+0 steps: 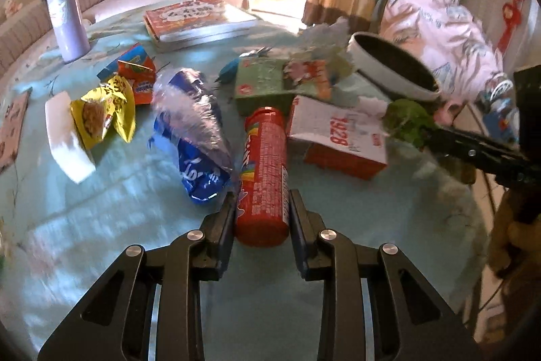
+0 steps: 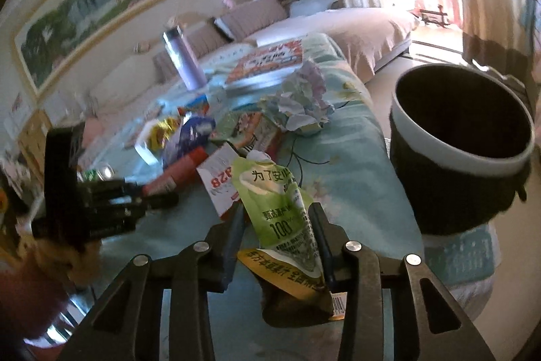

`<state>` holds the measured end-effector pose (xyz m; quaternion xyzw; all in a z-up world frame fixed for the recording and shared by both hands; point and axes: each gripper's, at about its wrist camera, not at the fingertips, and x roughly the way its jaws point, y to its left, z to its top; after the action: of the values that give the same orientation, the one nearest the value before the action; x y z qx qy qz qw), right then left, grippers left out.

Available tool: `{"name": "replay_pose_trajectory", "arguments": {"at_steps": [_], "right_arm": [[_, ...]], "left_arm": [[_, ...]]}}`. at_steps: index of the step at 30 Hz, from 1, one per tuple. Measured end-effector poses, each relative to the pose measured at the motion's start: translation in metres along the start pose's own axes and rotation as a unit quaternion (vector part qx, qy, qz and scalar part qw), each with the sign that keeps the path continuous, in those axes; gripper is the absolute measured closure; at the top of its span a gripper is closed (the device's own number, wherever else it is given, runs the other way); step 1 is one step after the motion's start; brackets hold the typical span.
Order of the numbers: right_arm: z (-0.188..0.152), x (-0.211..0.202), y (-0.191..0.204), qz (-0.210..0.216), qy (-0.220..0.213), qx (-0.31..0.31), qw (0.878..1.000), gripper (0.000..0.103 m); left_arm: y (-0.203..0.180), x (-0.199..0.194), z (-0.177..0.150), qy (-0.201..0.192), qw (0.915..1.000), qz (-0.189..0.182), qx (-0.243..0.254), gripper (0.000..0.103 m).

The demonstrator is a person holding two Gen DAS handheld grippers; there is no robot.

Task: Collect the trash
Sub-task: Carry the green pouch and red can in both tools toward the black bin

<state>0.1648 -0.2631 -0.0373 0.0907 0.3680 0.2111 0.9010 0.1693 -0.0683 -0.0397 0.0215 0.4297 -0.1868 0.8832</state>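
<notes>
Bedroom scene: a table [image 1: 101, 208] under a pale green floral cloth carries scattered litter, with a bed and sunlit curtains behind. Left gripper [image 1: 262, 208]: jaws bracket the near end of a red tube [image 1: 263, 171] lying on the cloth, pads touching or nearly touching its sides; whether the grip is fully clenched cannot be told. Being round and smooth, the tube may squirt forward or roll against the blue foil wrapper [image 1: 199, 154] just beside it. Right gripper [image 2: 279, 235]: jaws clenched on a green pouch [image 2: 280, 208], held near the dark bin [image 2: 463, 158] at the table's edge. The limp pouch is pinched by one crumpled fold, so it may slip, or catch the rim and drop outside. Remaining litter, including a yellow snack bag [image 1: 101, 114], a white carton [image 1: 338, 134] and crumpled paper [image 2: 301, 100], crowds both paths.
</notes>
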Motion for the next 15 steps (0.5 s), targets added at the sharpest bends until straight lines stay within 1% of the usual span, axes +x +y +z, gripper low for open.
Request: {"name": "replay_pose_trajectory", "arguments": {"at_steps": [3,6,9,13,15], "right_arm": [[-0.003,-0.011,-0.003,0.004,-0.015,0.023,1.0,0.064],[-0.004,-0.02,-0.008,0.009,-0.027,0.043,0.999,0.065],[-0.003,-0.02,-0.01,0.01,-0.03,0.05,0.998,0.065],[-0.008,-0.016,-0.01,0.013,-0.026,0.057,0.998,0.065],[-0.012,-0.016,-0.011,0.015,-0.024,0.06,0.998,0.065]], "left_arm": [[-0.009,-0.013,-0.003,-0.019,0.9997,-0.012,-0.012,0.076],[-0.015,-0.022,-0.002,-0.033,0.9991,-0.024,-0.012,0.076],[-0.019,-0.018,-0.003,-0.024,0.9995,-0.018,-0.004,0.075],[-0.014,-0.003,-0.007,0.004,0.9998,-0.014,-0.012,0.075],[-0.012,0.001,-0.009,0.011,0.9999,-0.003,-0.011,0.073]]}}
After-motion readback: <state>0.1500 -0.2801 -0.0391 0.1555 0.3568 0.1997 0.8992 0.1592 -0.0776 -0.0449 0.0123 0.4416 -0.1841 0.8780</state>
